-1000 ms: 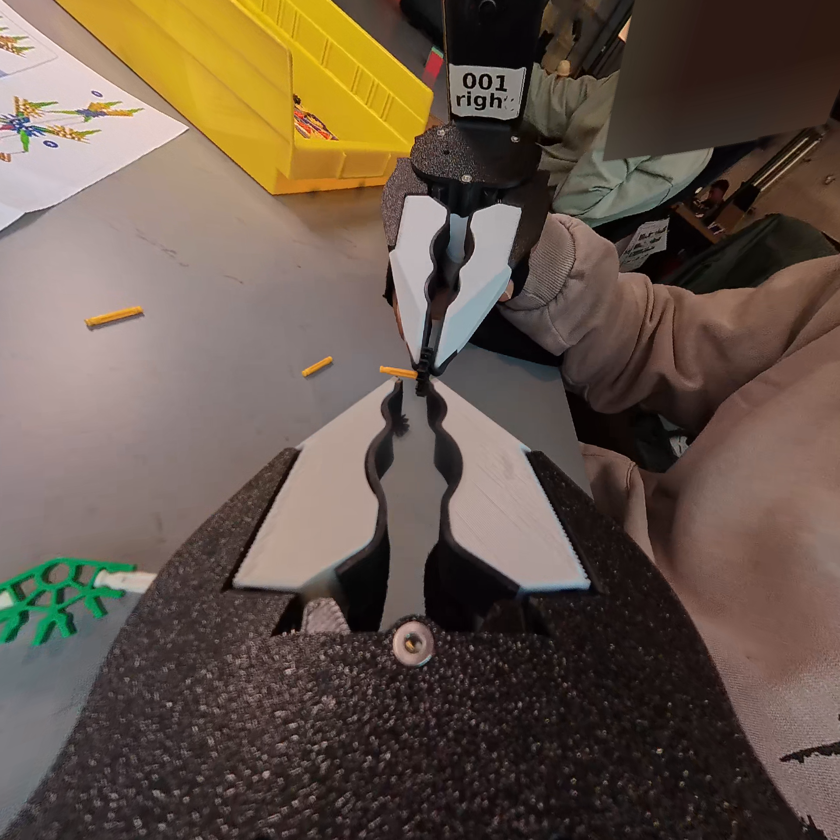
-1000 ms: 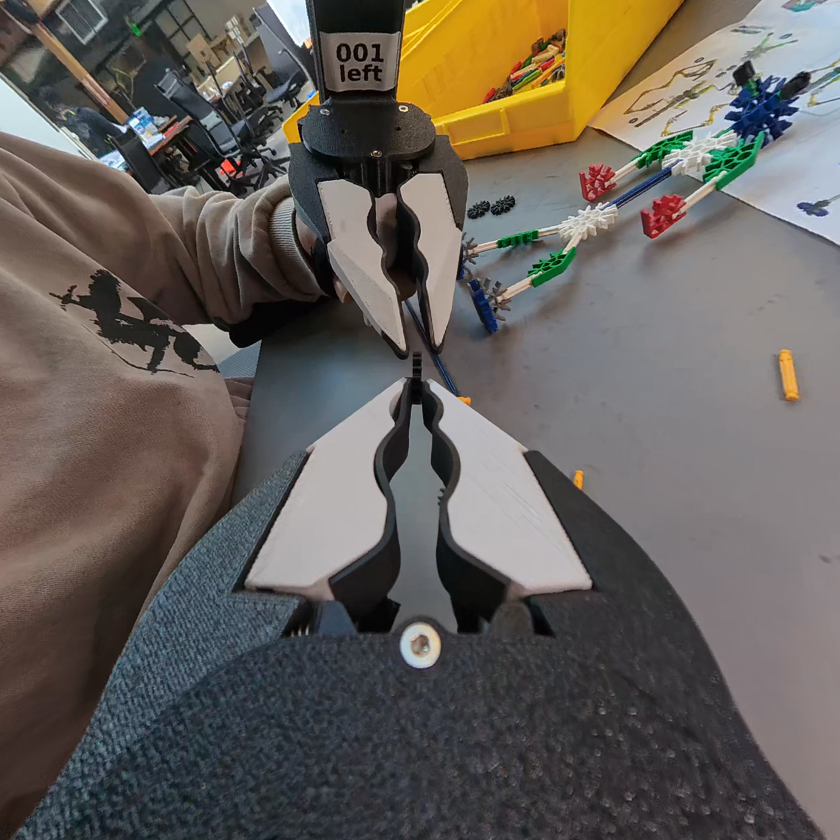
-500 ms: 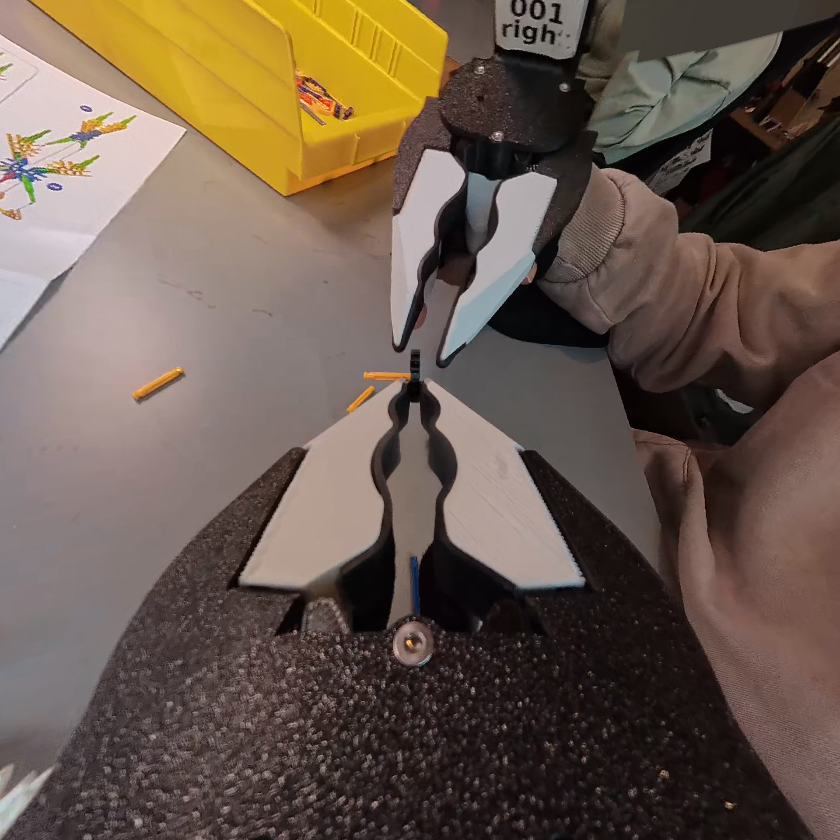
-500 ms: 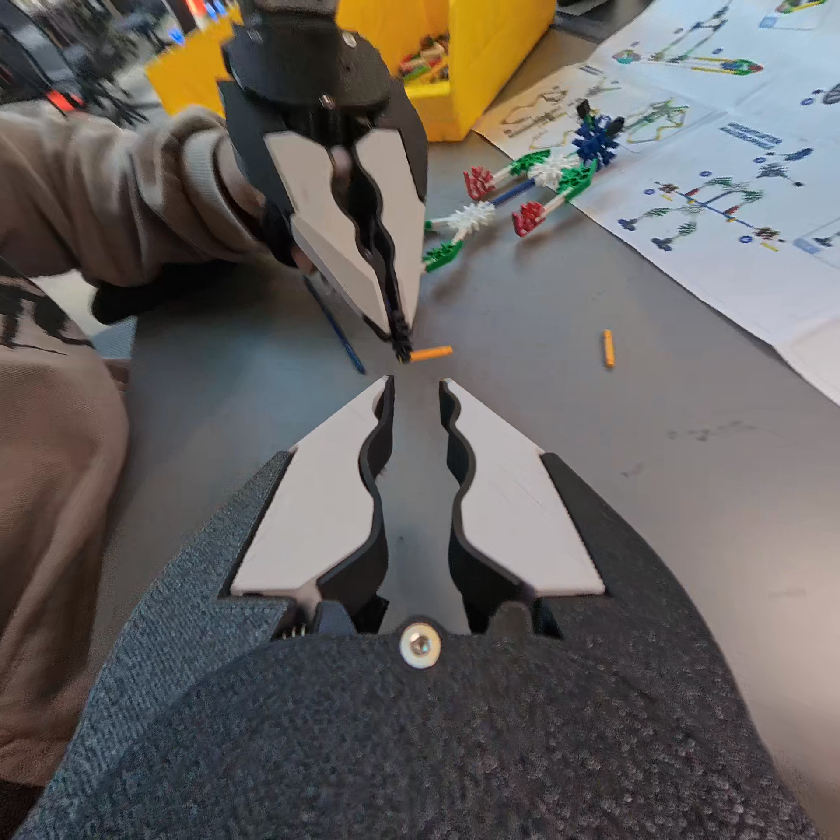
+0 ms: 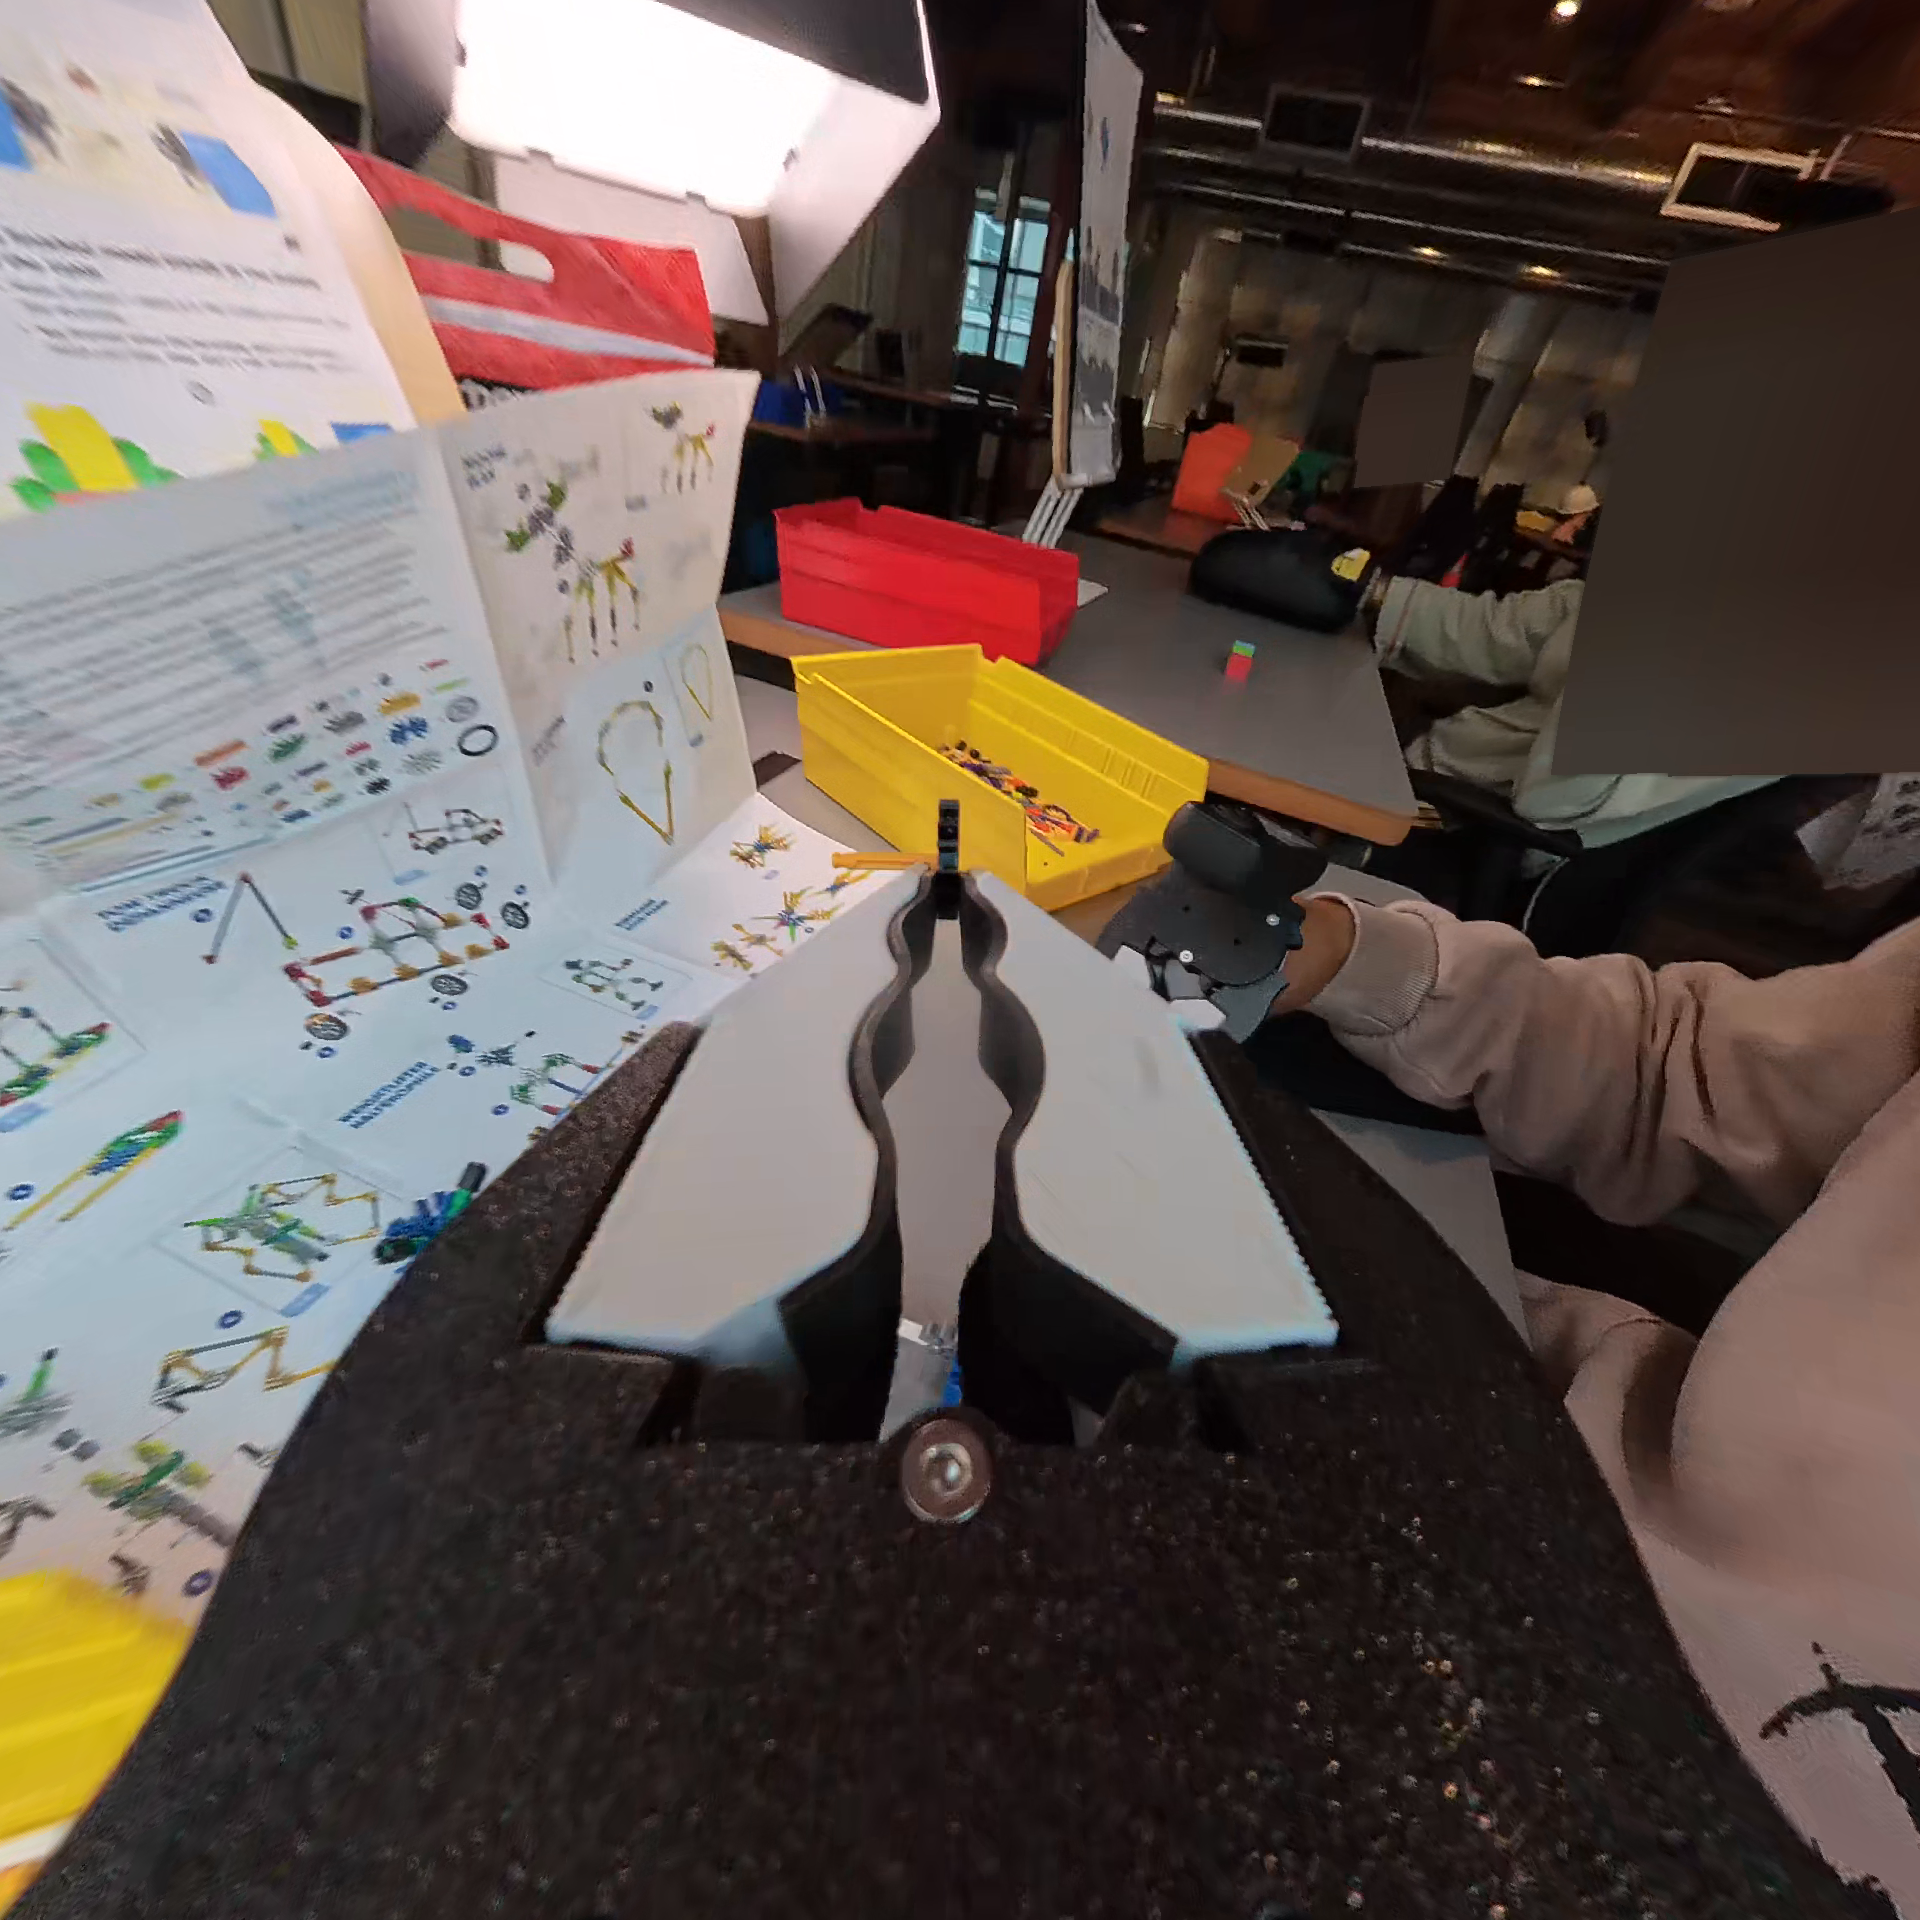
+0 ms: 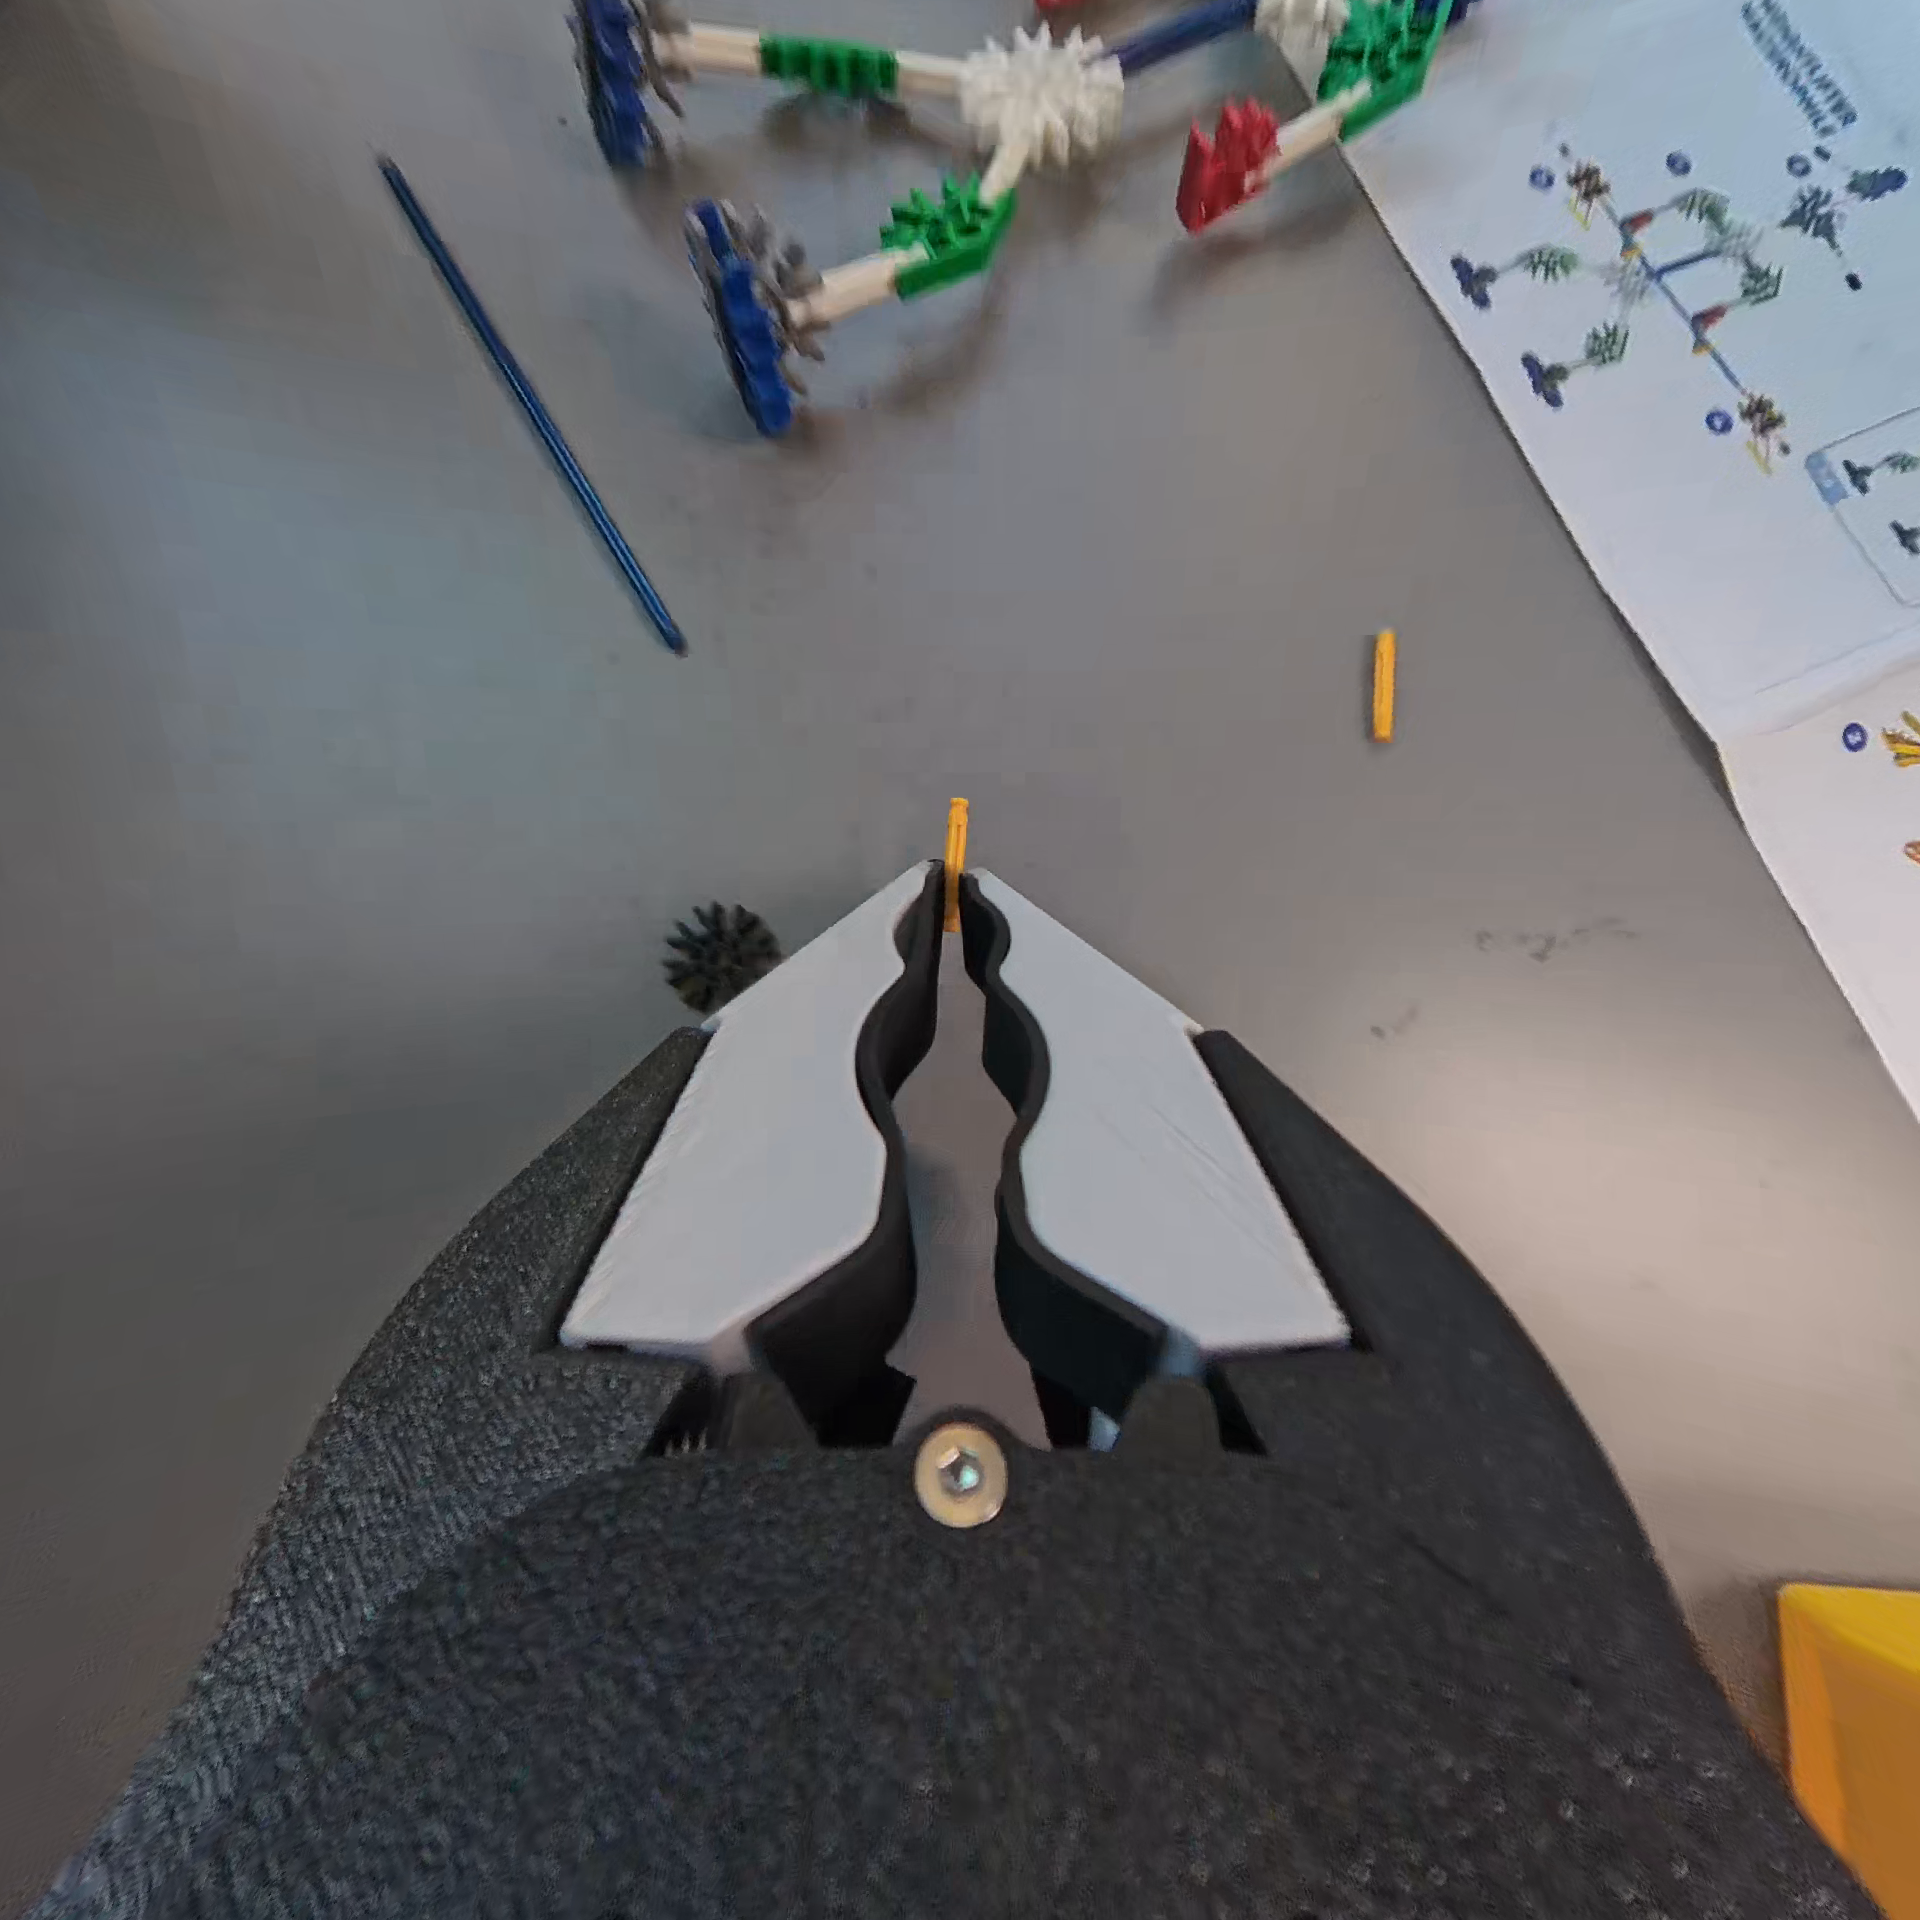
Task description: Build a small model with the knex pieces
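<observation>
In the left wrist view my left gripper (image 5: pixel 947 883) is raised above the table and shut on a small black connector (image 5: pixel 947 831). A short orange rod (image 5: pixel 878 860) sticks out of the connector to the left. The right gripper's body (image 5: pixel 1226 935) shows lower on the right, held by a hand in a beige sleeve. In the right wrist view my right gripper (image 6: pixel 951 878) points down at the grey table (image 6: pixel 1143 623) and is shut on a short orange rod (image 6: pixel 956 836). A black spiky connector (image 6: pixel 720 954) lies just left of its fingers.
A second orange rod (image 6: pixel 1382 686), a long blue rod (image 6: pixel 530 400) and a built model of white, green, blue and red parts (image 6: pixel 1039 94) lie ahead. Instruction sheets (image 5: pixel 260 727) stand at the left. A yellow parts bin (image 5: pixel 997 769) and a red bin (image 5: pixel 925 582) sit beyond. Left tips to right tips: about 30 centimeters.
The right gripper let go of the black connector once the left had shut on it, then swung down to the table and shut on an orange rod. The left gripper rose and tilted up.
</observation>
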Available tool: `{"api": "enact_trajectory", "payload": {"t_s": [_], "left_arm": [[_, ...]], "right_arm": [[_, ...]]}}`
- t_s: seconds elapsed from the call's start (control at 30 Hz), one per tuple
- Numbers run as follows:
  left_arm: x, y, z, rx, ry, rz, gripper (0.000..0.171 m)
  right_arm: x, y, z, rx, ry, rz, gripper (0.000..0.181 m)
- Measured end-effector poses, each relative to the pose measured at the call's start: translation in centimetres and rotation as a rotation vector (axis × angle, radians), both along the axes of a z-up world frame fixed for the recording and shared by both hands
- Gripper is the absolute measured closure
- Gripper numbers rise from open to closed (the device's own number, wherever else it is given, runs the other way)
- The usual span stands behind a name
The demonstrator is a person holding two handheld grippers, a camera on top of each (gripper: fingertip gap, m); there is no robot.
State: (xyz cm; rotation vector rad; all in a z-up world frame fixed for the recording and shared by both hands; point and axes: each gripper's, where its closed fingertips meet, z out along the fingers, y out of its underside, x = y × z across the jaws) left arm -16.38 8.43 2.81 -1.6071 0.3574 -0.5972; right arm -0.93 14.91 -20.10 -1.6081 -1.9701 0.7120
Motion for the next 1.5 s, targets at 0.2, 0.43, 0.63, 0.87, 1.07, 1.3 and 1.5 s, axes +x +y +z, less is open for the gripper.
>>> {"api": "enact_trajectory", "payload": {"t_s": [0.2, 0.43, 0.63, 0.87, 1.07, 1.3, 1.5], "left_arm": [[-1.8, -5.2, -2.8, -0.059, 0.043, 0.081, 0.169], [2.9, -6.8, -12.5, -0.213, 0.093, -0.007, 0.169], [3.8, -7.4, -11.8, -0.187, 0.122, -0.038, 0.169], [7.0, -9.4, -12.1, -0.19, 0.036, -0.174, 0.169], [11.1, -10.0, -12.0, -0.142, 0.104, -0.257, 0.169], [11.3, -10.1, -12.2, -0.152, 0.108, -0.213, 0.168], [-0.7, -10.8, -15.6, -0.405, 0.318, 0.193, 0.152]], "right_arm": [[-1.9, -8.8, 1.0, -0.003, 0.012, 0.026, 0.181], [-1.3, -9.4, -1.8, 0.085, -0.086, -0.137, 0.179], [-0.2, -10.9, -0.3, -0.048, -0.042, -0.132, 0.157], [-3.2, -13.7, 9.4, -0.129, 0.457, 0.079, 0.161], [-5.1, -16.2, 11.8, -0.292, 0.514, 0.244, 0.164], [-4.6, -16.8, 11.4, -0.329, 0.498, 0.317, 0.179], [-2.1, -11.3, 11.1, -0.249, 0.48, 0.223, 0.179]]}}
